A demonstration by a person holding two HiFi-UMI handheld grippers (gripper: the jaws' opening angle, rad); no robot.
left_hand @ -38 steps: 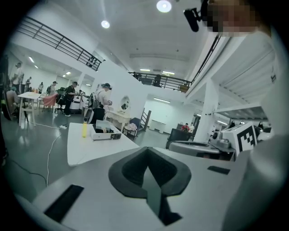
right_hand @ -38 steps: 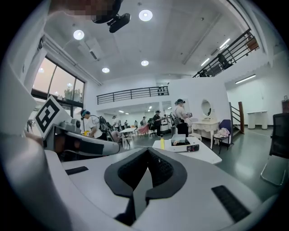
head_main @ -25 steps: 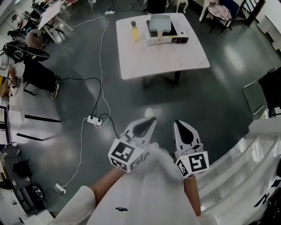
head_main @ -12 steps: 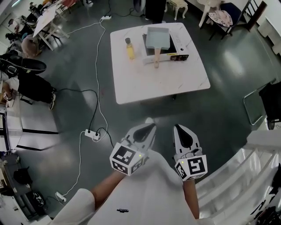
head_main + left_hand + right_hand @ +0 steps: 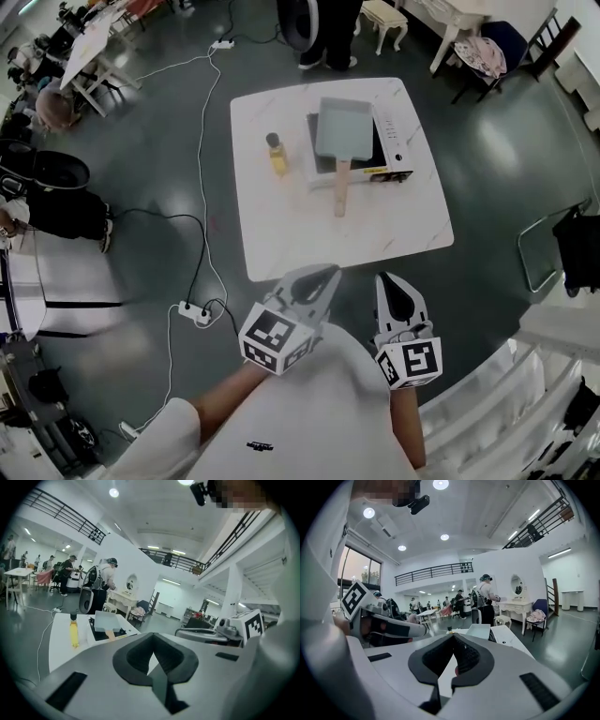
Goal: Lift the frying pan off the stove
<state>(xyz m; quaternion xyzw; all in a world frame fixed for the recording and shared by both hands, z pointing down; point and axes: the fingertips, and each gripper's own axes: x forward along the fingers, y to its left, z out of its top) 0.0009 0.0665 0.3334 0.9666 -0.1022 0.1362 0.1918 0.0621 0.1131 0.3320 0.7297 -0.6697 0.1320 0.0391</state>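
Note:
A square pale blue-grey frying pan [image 5: 344,128] with a wooden handle [image 5: 341,187] sits on a black portable stove [image 5: 370,155] on a white table [image 5: 281,225]. The handle points toward me. In the left gripper view the pan [image 5: 107,620] shows far ahead; in the right gripper view the pan [image 5: 478,630] peeks over the jaws. My left gripper [image 5: 329,271] and right gripper [image 5: 383,278] are shut and empty, held side by side just short of the table's near edge.
A yellow bottle [image 5: 277,154] stands on the table left of the stove. A power strip [image 5: 194,313] and cables lie on the floor at left. A person [image 5: 323,28] stands beyond the table. Chairs [image 5: 487,47] and a folding chair [image 5: 548,253] are at right.
The table with the stove and pan has come nearer and lower in the head view as I moved toward it. Both grippers stayed shut, side by side.

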